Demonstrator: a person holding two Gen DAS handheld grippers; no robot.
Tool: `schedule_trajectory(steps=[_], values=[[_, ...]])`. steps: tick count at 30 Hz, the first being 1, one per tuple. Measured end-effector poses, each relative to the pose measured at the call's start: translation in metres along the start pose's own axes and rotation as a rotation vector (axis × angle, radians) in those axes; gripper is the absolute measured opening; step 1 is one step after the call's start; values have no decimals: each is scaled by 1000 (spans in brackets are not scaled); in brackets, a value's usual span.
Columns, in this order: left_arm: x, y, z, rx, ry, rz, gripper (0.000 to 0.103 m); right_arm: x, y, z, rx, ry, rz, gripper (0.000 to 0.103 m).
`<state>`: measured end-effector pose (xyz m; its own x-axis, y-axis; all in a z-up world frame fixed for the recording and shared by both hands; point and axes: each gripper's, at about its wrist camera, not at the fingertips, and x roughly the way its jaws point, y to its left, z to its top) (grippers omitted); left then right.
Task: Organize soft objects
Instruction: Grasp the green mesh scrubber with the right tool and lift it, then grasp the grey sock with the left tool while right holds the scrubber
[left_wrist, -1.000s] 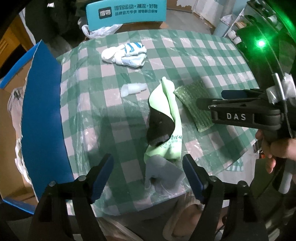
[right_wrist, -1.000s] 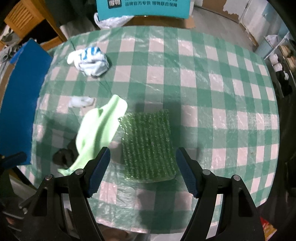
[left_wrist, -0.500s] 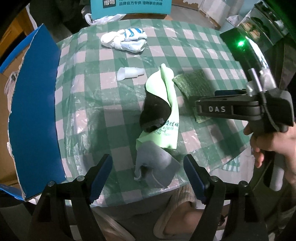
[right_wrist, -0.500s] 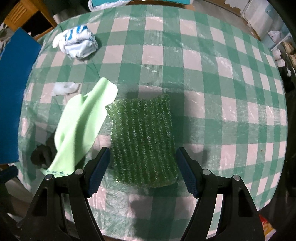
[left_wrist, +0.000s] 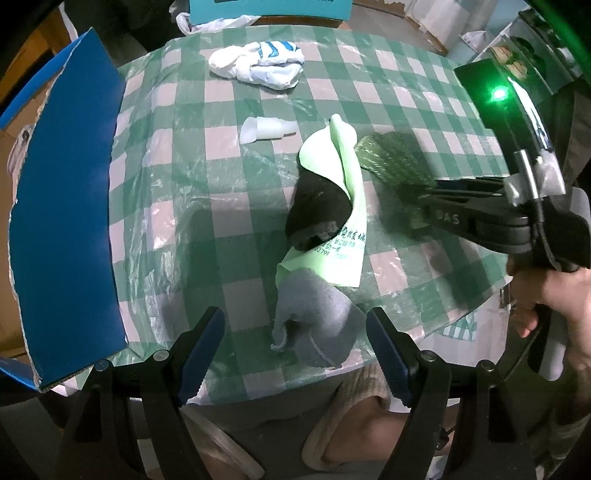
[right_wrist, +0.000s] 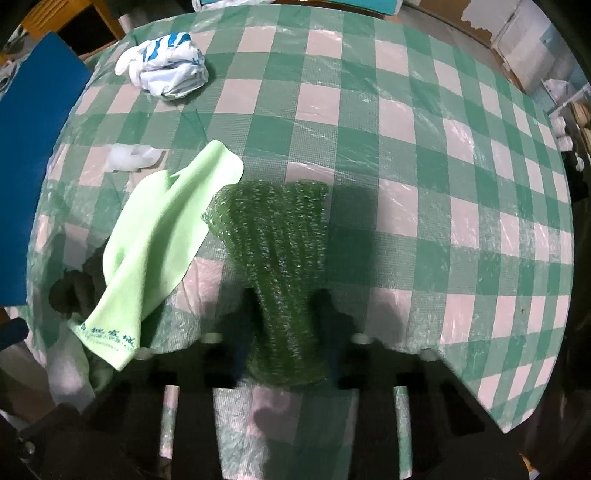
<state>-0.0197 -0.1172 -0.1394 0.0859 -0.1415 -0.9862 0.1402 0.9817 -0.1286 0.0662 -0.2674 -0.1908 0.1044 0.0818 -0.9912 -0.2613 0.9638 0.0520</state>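
The green mesh scrubber (right_wrist: 275, 258) is lying on the checked tablecloth (right_wrist: 424, 147), its near end bunching between the right gripper (right_wrist: 284, 325), whose jaws have just been closing and are now pinching it. It is crumpling readily: likely light, springy, best taken at an edge. The left gripper (left_wrist: 295, 354) is hovering wide open and empty above one grey sock (left_wrist: 317, 317). Also lying here: one light green cloth (right_wrist: 159, 236), one black item (left_wrist: 317, 214), one white-and-blue bundle (right_wrist: 166, 70), one small white piece (left_wrist: 266, 127).

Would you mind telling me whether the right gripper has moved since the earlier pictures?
Yes. The right gripper has come down toward the checked tablecloth, and its fingers have just been closing, pinching the green mesh pad between them.
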Motion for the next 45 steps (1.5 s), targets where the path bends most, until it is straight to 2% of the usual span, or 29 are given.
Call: schedule_trajectory(steps=[4, 12, 18, 19, 21, 27, 32, 45], values=[[2, 0, -3, -11, 12, -12, 80, -6, -3, -6, 20, 3, 25, 14], [15, -9, -4, 8, 38, -8, 80, -41, 12, -20, 3, -59, 89, 14], [25, -12, -3, 13, 56, -41, 79, -66, 7, -31, 3, -95, 114, 14], [24, -11, -3, 16, 50, -44, 77, -69, 6, -35, 3, -98, 117, 14], [25, -12, -3, 27, 42, -45, 62, -70, 9, -34, 0, -103, 124, 14], [27, -12, -4, 46, 38, -65, 33, -81, 15, -36, -10, -116, 136, 14], [15, -13, -3, 70, 5, -35, 26, -81, 21, -32, -8, -131, 144, 14], [-30, 5, 13, 57, -126, -16, 26, -98, 29, -23, -8, -188, 168, 14]])
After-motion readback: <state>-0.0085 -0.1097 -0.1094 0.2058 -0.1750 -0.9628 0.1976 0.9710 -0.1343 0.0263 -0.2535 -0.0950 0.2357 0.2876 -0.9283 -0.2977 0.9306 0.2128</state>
